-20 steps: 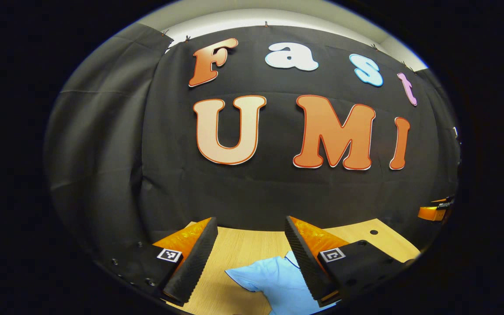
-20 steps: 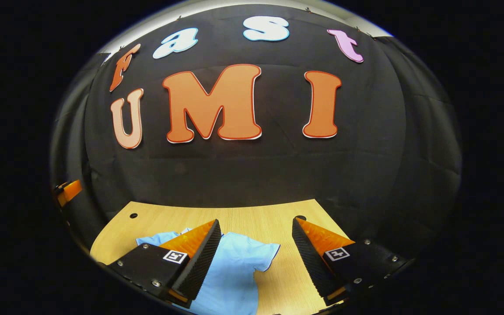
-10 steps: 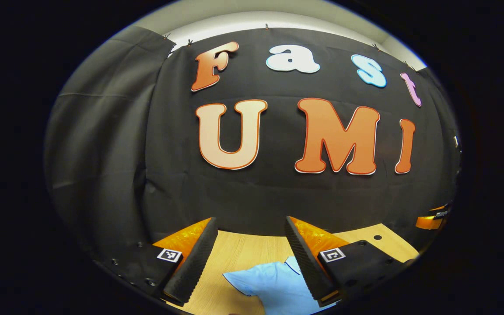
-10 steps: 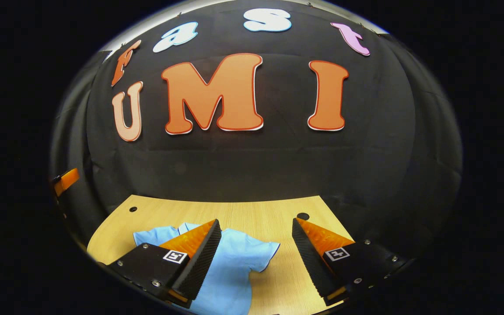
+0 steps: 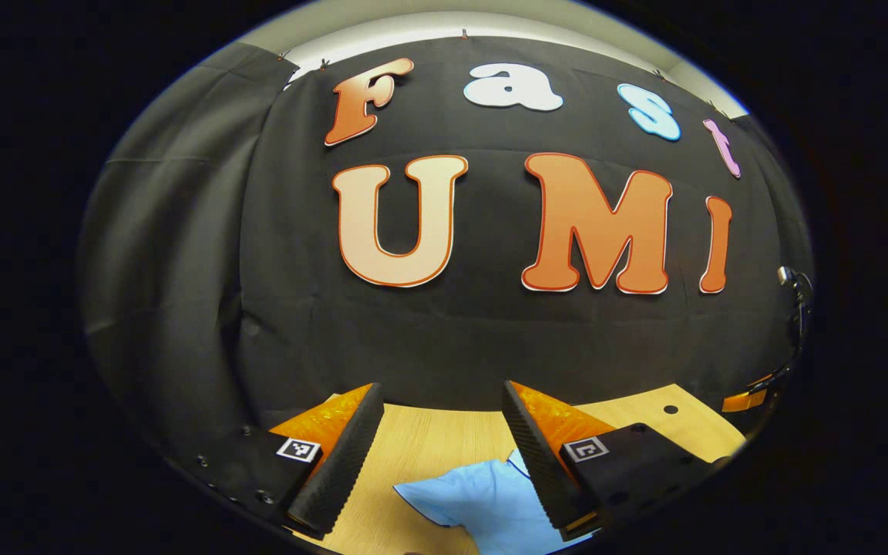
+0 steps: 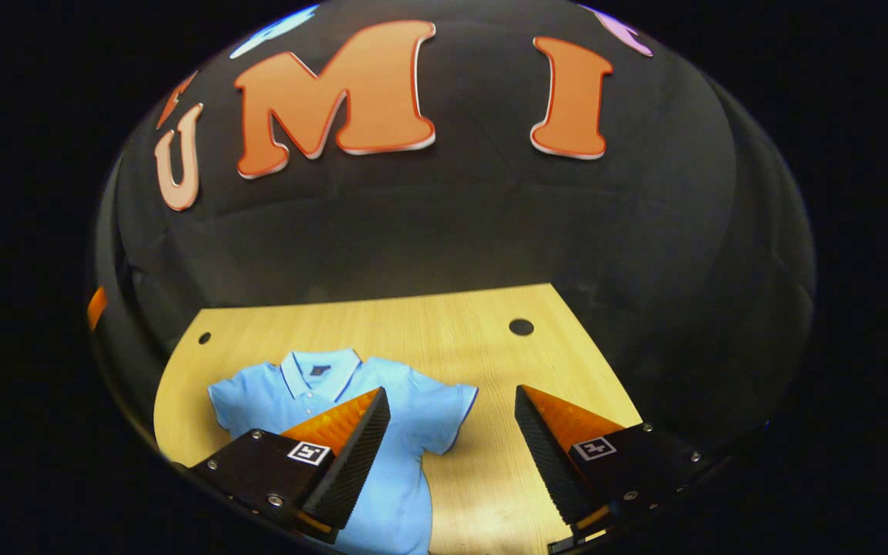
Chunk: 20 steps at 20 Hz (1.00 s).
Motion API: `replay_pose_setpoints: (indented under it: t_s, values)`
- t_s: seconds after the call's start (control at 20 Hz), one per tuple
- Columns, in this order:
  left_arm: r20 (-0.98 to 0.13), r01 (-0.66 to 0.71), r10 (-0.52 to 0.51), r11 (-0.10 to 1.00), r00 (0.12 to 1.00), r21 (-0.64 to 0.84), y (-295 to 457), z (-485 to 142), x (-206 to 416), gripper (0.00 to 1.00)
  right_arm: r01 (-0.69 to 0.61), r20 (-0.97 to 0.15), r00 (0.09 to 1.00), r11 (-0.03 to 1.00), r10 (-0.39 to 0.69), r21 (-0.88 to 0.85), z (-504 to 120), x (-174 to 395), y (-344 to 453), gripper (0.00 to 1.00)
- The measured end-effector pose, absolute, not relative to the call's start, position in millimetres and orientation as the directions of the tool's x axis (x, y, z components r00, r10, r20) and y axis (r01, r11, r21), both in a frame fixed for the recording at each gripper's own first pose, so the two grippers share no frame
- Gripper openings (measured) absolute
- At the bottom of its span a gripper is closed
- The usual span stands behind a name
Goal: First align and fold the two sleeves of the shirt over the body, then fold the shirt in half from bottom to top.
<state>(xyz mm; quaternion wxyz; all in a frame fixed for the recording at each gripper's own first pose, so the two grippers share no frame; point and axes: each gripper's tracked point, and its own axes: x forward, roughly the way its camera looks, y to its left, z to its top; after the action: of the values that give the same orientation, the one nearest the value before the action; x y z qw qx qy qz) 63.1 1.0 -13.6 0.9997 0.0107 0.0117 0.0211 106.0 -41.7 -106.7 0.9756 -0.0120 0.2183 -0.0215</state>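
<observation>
A light blue polo shirt [image 6: 405, 432] lies flat on the wooden table [image 6: 413, 331], collar toward the back wall, both short sleeves spread out. In the right gripper view my right gripper [image 6: 452, 432] hangs open above the shirt's right sleeve [image 6: 452, 408] and the bare wood beside it. Seen from the left gripper view, the shirt's left sleeve [image 5: 459, 493] shows low between the fingers of my left gripper [image 5: 440, 432], which stands open above the table with nothing in it. The shirt's lower part is hidden by the fingers.
The table [image 5: 428, 439] has a small round hole [image 6: 521, 327] at the back right and another hole [image 6: 203, 338] at the back left. The black cloth wall stands right behind the table's far edge. The other gripper [image 5: 745, 401] peeks in at the far right of the left gripper view.
The right gripper view has tilted down and drawn back, so the whole collar and both sleeves now show. The left gripper has barely shifted. Both stay open.
</observation>
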Motion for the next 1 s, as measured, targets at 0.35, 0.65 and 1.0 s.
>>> replay_pose_setpoints:
  t_s: [0.35,0.65,1.0]
  values:
    - [-0.079,-0.113,0.112,0.994,0.991,-0.008,50,-40,70,0.99,0.092,-0.694,0.719,0.995,-0.038,0.041,-192,168,-39,0.99]
    - [-0.12,-0.18,0.179,0.984,0.976,0.003,86,-58,75,0.99,0.125,-0.815,0.576,0.992,-0.069,0.004,-257,200,-43,0.99]
    - [-0.162,-0.211,0.21,0.977,0.964,0.01,100,-76,83,0.99,0.165,-0.871,0.482,0.986,-0.09,-0.011,-295,211,-52,0.99]
